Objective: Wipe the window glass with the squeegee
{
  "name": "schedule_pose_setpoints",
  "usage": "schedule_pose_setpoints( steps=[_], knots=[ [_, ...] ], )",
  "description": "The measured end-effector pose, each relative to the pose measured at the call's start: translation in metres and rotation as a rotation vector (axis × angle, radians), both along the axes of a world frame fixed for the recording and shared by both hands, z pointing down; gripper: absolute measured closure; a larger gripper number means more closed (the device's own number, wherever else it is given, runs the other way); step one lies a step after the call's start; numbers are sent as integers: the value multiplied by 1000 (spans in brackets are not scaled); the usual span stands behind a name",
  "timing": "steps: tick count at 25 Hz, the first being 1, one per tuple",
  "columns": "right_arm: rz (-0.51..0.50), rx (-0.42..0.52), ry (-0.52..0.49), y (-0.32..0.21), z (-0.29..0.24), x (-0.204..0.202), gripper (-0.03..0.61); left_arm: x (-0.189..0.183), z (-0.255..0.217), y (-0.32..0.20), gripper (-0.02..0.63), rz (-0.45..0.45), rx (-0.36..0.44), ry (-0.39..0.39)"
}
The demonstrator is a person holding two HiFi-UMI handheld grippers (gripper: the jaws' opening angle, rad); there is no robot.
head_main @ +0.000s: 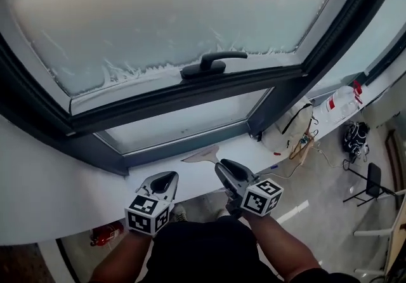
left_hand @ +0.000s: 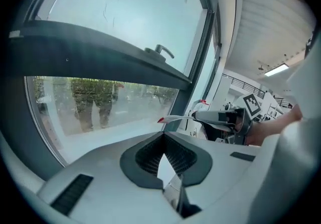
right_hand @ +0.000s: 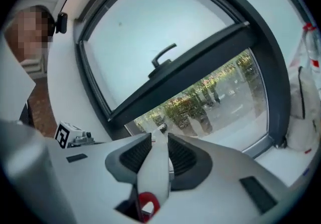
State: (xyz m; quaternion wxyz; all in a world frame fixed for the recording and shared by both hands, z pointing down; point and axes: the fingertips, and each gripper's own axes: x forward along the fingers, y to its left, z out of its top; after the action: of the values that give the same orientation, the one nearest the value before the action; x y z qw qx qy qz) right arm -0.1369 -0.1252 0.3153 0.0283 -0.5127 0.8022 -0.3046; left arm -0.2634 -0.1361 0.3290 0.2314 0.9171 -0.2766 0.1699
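Note:
The white squeegee [head_main: 202, 155] lies low over the white sill [head_main: 70, 199], its blade toward the lower pane [head_main: 184, 122]. My right gripper [head_main: 223, 167] is shut on its handle. In the right gripper view the white handle [right_hand: 155, 168] runs between the pads, and a red loop shows at its near end. My left gripper [head_main: 163, 181] hovers over the sill to the left, shut and empty. In the left gripper view its tips [left_hand: 163, 137] meet, and the squeegee [left_hand: 175, 117] shows beyond them. The upper glass [head_main: 165, 15] looks frosted with foam along its bottom edge.
A black window handle [head_main: 212, 63] sticks out from the tilted sash frame. To the right on the sill are a white bag [head_main: 288, 129] and a plastic jug with a red cap [head_main: 339, 101]. A black chair [head_main: 371, 180] stands on the floor at right.

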Motion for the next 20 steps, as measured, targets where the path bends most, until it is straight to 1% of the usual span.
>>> schedule_pose_setpoints(
  steps=[2,5,7,10,12,14,17,20],
  knots=[
    [-54,25,90,10,-11,-4,486,0,-8,10,614,-20,5,16],
    [-115,68,208,30,-28,0,486,2,-16,29,614,-38,8,9],
    [-144,95,259,47,-40,8,486,6,-21,45,614,-56,8,3],
    [-209,141,326,81,-53,24,486,17,-33,71,614,-130,18,30],
    [-249,172,354,105,-59,38,486,29,-42,91,614,-193,28,65],
    [-270,190,367,126,-62,57,486,44,-49,114,614,-239,51,87],
    [-281,198,371,156,-60,83,486,67,-53,153,614,-259,86,85],
    [-289,204,352,184,-59,102,486,85,-49,190,614,-281,86,69]
  ],
)
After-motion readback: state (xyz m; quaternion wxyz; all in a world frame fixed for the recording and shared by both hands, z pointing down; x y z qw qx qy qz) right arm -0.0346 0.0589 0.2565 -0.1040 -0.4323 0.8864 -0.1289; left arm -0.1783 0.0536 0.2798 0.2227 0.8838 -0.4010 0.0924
